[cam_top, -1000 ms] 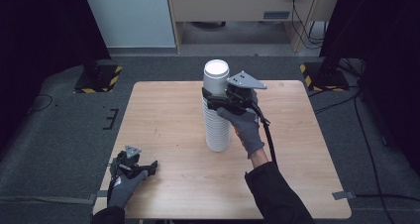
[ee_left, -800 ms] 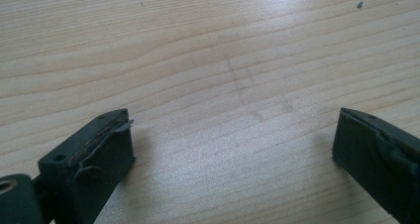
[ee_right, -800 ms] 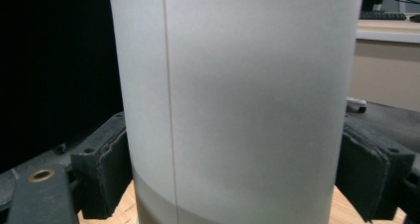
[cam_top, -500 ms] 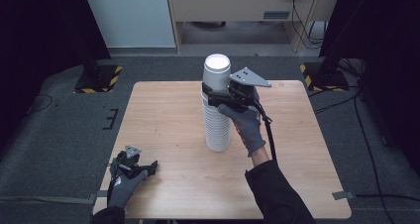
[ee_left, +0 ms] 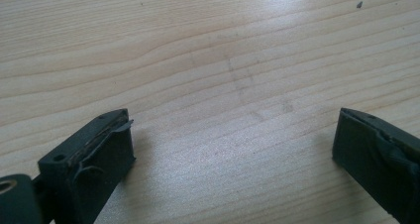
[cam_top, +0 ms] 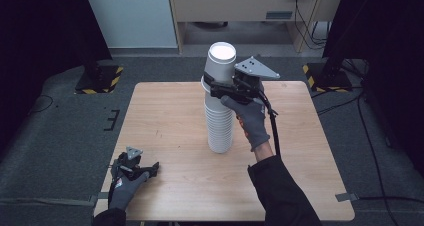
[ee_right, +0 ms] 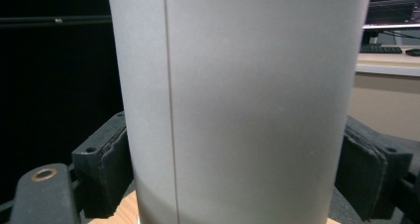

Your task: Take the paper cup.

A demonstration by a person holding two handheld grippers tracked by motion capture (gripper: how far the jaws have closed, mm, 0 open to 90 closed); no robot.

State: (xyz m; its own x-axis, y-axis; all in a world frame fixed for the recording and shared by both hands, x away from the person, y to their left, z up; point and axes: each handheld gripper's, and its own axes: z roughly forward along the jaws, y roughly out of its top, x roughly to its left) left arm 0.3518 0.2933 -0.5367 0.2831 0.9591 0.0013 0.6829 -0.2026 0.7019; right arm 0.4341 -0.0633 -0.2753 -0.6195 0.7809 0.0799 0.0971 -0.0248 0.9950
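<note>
cups (cam_top: 220, 111) look like matt white paper, smooth, with a thin seam line down the top cup (ee_right: 237, 100). table (cam_top: 170, 116) is pale wood, visible grain, slight sheen where the light hits. gripper pads (ee_right: 106, 177) look like dull black rubber or plastic, edges a bit rough. gloves (cam_top: 250, 118) are grey knit cloth, floor (cam_top: 60, 131) is coarse grey carpet

Am seeing lab: black curtains, floor cables (cam_top: 372, 136), hazard-striped stand feet (cam_top: 100, 80) surrounding wooden table (cam_top: 170, 116).
</note>
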